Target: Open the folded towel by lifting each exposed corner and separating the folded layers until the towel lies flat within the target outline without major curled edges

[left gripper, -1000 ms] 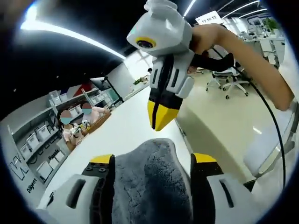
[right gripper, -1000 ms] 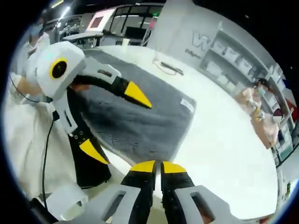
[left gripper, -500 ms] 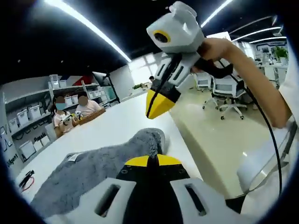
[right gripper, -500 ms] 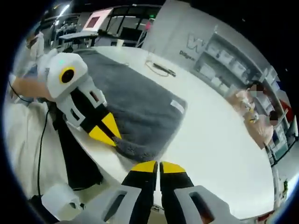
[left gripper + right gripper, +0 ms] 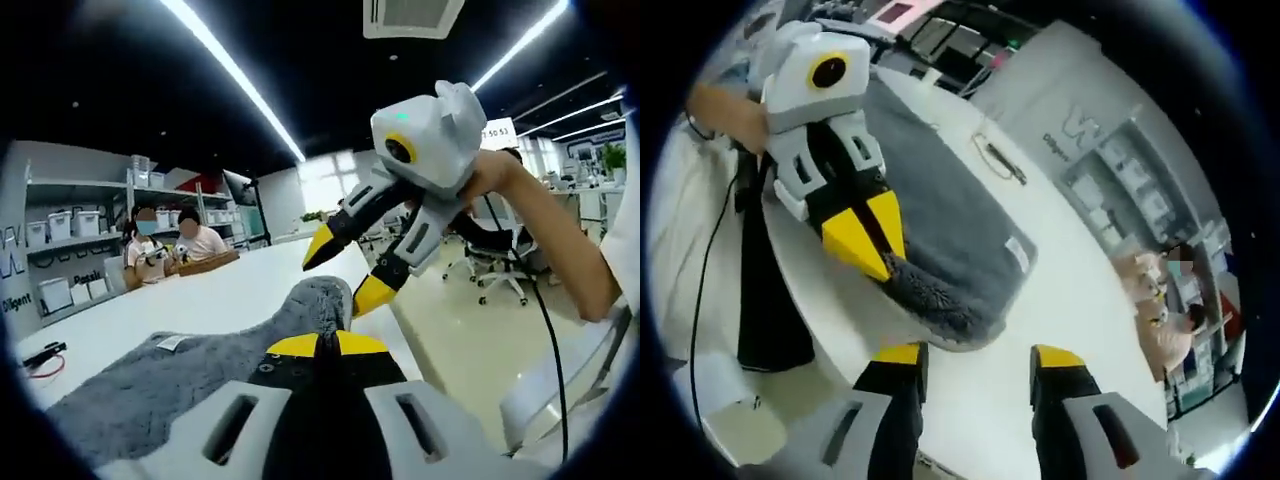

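Towel [image 5: 940, 240], grey and fluffy, lay on the white table [image 5: 1080, 330], and one corner of it was pinched up off the top. The left gripper [image 5: 875, 250] had its yellow jaws closed tight on that corner. The right gripper [image 5: 345, 270] hung just beside the lifted corner with its jaws wide apart, holding nothing. The towel looked still folded and bunched, so most of the job seemed left: the layers had to be pulled apart and laid flat.

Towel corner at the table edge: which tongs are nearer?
Left. The left tongs are shut on the grey towel corner, lifting it; the right tongs are open, just short of it.
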### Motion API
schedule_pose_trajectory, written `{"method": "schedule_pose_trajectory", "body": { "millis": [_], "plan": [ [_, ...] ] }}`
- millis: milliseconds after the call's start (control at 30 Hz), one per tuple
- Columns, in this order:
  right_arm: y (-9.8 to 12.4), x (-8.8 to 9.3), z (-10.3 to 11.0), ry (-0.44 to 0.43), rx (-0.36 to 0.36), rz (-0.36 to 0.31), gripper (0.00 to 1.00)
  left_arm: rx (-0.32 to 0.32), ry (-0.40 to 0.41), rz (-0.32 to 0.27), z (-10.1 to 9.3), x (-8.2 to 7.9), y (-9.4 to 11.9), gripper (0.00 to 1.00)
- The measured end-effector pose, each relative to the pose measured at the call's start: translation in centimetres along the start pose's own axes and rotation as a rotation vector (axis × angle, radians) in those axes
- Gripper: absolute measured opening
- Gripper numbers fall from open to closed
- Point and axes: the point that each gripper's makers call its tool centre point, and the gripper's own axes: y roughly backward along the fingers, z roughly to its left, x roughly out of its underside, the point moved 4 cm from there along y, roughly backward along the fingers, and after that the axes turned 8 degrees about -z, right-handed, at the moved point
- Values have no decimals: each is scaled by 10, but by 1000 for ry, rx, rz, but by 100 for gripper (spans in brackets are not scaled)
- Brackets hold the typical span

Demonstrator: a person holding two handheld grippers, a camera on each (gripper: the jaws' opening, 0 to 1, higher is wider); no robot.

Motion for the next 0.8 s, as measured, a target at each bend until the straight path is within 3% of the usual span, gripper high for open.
{"method": "schedule_pose_trajectory", "body": {
  "millis": [100, 200, 300, 400, 567, 733, 800],
  "plan": [
    [-2, -7, -6, 117, 43, -5, 41, 1, -1, -3, -2, -2, 1, 4],
    [-3, -10, -2, 183, 5, -23, 36, -16, 28, -23, 2, -5, 3, 4],
    [-6, -9, 3, 237, -15, -66, 39, -7, 42, -43, -2, -8, 5, 4],
    [-8, -5, -1, 407, -6, -33, 36, -17, 38, -55, -1, -10, 5, 4],
    [-10, -7, -6, 400, 21, -48, 39, -22, 53, -55, -4, -11, 8, 4],
    [-15, -18, -1, 473, 21, -45, 29, -17, 37, -49, -8, -10, 8, 4],
    [-14, -22, -1, 465, 16, -61, 23, -19, 43, -42, -9, -9, 9, 4]
  ]
}}
